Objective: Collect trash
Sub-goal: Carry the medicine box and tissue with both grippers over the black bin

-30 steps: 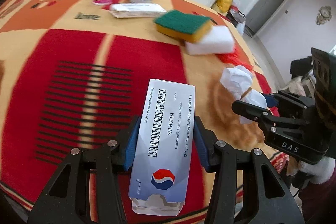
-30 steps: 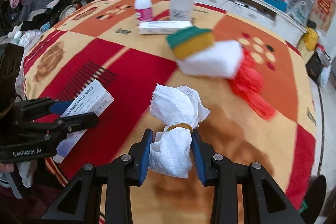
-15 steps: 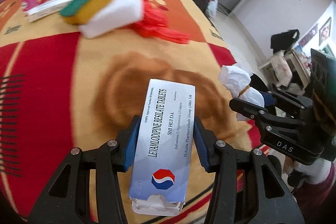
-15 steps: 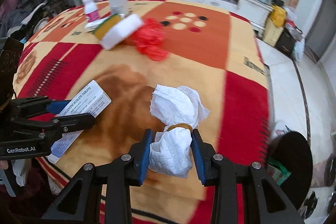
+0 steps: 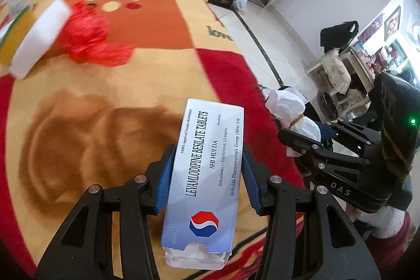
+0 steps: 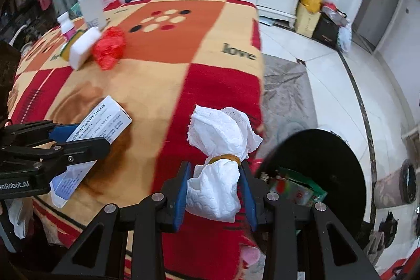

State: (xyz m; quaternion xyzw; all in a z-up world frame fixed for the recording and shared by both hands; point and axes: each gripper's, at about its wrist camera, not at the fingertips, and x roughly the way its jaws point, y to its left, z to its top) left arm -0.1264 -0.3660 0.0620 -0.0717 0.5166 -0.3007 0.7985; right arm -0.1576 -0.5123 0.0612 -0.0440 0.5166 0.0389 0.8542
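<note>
left hand-held gripper (image 5: 207, 175) clamped on silver-white cardboard tablet box (image 5: 204, 175), blue pads (image 5: 164, 180) pressing both long sides, open end of box toward camera; held above patterned red, orange and tan cloth-covered desk (image 5: 105, 109), near its edge; right hand-held gripper (image 6: 214, 185) closed tight on crumpled white tissue wad with a brown rubber band round its middle (image 6: 218, 167), lower half squeezed between blue pads (image 6: 181, 190), upper half flaring free above the band; wad over desk edge, just beside round black trash bin (image 6: 328, 156) on pale tiled floor (image 6: 315, 64); green and red packaging visible inside bin (image 6: 296, 188); left on desk, far side, blurred: red crumpled plastic (image 6: 109, 47) touching white sponge block (image 6: 84, 46), yellow-green scrub sponge (image 6: 65, 49) behind it, small white bottle with pink label (image 6: 67, 26), tall white box (image 6: 92, 7); in left view, right hand-held gripper (image 5: 315, 133) with tissue wad (image 5: 291, 117) just past desk edge, to the right of tablet box
</note>
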